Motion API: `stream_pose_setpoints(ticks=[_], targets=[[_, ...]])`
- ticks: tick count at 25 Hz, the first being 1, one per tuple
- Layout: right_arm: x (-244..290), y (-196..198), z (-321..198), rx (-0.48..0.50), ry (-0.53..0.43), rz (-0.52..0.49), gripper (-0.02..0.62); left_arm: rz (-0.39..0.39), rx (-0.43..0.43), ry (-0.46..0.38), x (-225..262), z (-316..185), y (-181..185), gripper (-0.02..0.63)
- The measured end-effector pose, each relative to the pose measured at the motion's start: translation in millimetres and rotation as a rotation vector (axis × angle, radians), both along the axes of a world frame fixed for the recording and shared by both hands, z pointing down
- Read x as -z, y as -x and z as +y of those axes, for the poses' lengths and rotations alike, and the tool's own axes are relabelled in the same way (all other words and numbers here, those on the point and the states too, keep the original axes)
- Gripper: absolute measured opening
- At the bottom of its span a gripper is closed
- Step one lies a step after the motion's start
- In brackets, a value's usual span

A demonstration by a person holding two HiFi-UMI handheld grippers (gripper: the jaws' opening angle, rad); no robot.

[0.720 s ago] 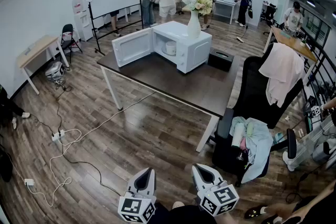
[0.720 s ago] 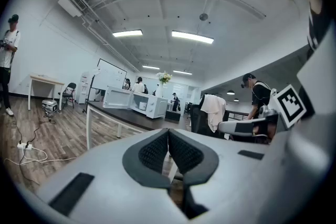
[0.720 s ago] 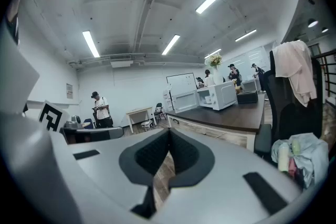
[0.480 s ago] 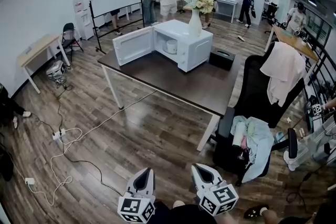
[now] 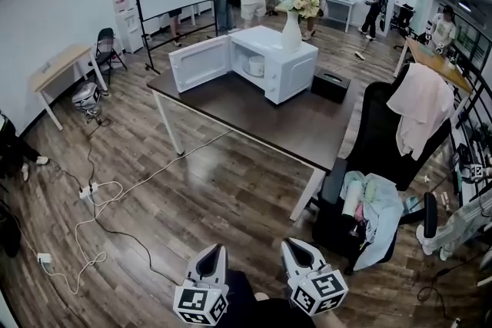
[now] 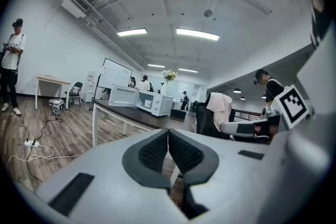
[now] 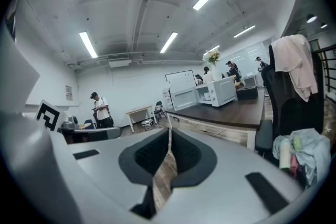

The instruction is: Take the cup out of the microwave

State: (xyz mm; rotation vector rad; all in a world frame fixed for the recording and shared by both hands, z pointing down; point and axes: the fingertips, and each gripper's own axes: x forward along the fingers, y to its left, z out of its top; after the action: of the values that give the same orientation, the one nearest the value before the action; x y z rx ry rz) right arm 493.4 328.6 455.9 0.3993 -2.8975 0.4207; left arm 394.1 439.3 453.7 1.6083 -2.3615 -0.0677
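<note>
Head view: both grippers clenched empty, well short of the table.
Nearest, the left gripper and right gripper sit low. Only the gripper views show each jaw pair pressed together on nothing. Far off, the head view alone shows the white cup clearly, inside the open-doored microwave. It is probably rigid, smooth and breakable, so pinch across its wall gently.

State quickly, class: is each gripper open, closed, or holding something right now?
Left gripper: closed, holding nothing.
Right gripper: closed, holding nothing.
</note>
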Motion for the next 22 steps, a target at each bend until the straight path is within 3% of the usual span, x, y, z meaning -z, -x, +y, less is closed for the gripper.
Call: stream_pose_setpoints(ticks=[9,16,19,22], targets=[[-1.0,27.2,-22.0,0.007,0.034,0.0,-0.005,0.001,0.0,0.018,-4.5,-31.8,24.0,0.006],[-7.3,67.8,-57.4,-0.001,0.055,0.014,-0.005,0.013,0.04,0.025,-8.1,-64.2,73.6,0.011],[-4.5,93.6,-74.1,0.003,0.058,0.02,-0.005,0.021,0.037,0.03,-5.7,-80.4,98.3,0.126],[0.4,120.7,-89.2,0.004,0.056,0.021,-0.005,0.013,0.037,0.035,-3.0,-95.2,125.3,0.149]])
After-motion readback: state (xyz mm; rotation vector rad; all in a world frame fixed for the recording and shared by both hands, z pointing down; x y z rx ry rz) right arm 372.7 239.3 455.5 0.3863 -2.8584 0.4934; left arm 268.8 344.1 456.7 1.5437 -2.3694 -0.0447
